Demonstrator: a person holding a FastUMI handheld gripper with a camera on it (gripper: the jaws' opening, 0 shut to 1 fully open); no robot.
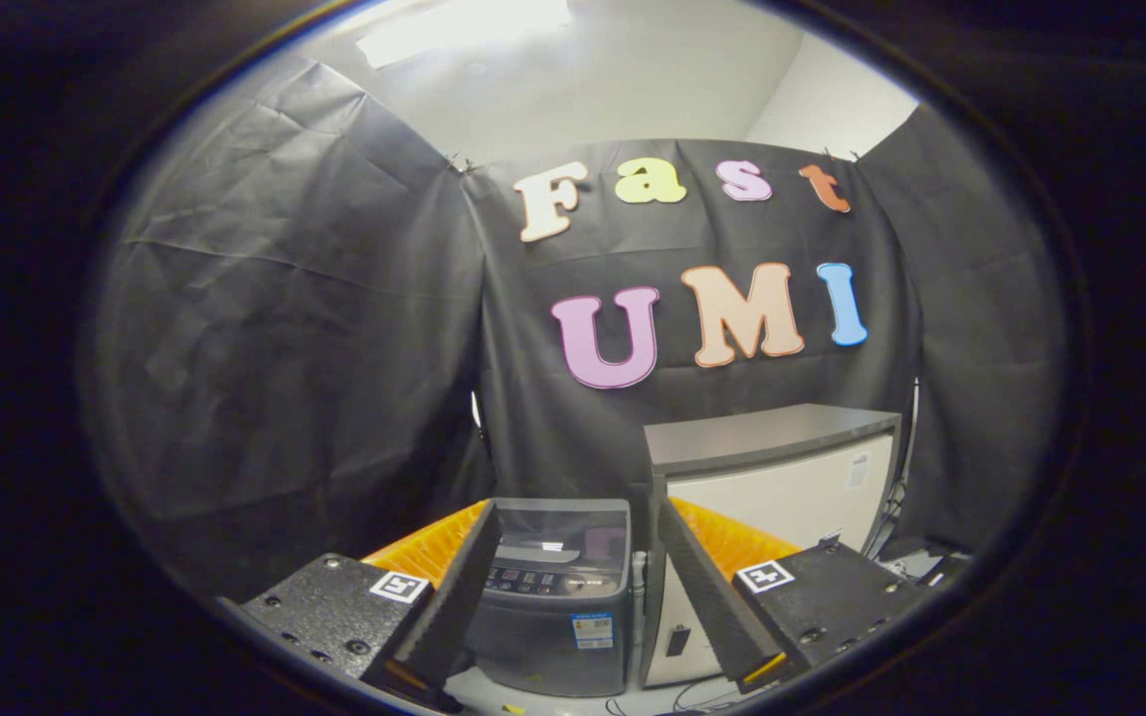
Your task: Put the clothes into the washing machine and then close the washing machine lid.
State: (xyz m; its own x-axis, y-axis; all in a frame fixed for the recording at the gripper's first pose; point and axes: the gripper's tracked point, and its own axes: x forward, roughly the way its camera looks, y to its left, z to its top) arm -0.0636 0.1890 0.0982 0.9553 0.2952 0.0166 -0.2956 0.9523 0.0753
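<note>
Gripper view showed my hand-held gripper (573, 597) spread and empty; washing machine (550, 597) lid (558, 542) lay shut, clothes unseen.

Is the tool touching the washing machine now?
Apart. In the gripper view the tool is open, and the washing machine stands well beyond its fingers, beside a cabinet.

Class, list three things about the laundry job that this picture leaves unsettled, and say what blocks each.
1. Washing machine drum contents: gripper view, lid surface glares and hides the inside.
2. Its front label: too small to read.
3. Cabinet lower front: the open tongs cover part of it.
</note>
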